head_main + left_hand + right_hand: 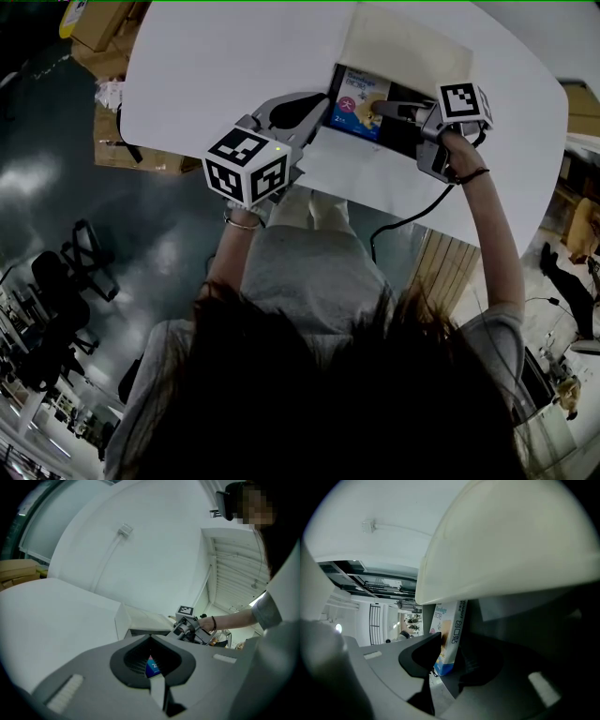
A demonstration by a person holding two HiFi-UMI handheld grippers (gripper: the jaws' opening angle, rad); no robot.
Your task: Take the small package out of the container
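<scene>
A white container (405,45) stands on the white table with its lid (511,541) tipped back and its dark inside showing. In it lies the small package (359,103), a blue and white bandage box. My right gripper (382,109) reaches in from the right. The package (447,634) stands between its jaws with both pads against it. My left gripper (319,111) is at the container's left edge, its jaws closed on the white wall. Through its jaws a corner of the package (152,667) shows. The left gripper view also takes in the right gripper (182,629) across the container (140,619).
The white table (225,66) spreads wide to the left and behind the container. A black cable (405,221) hangs off its near edge. Cardboard boxes (105,28) lie on the floor at the left, and office chairs (61,281) stand lower left.
</scene>
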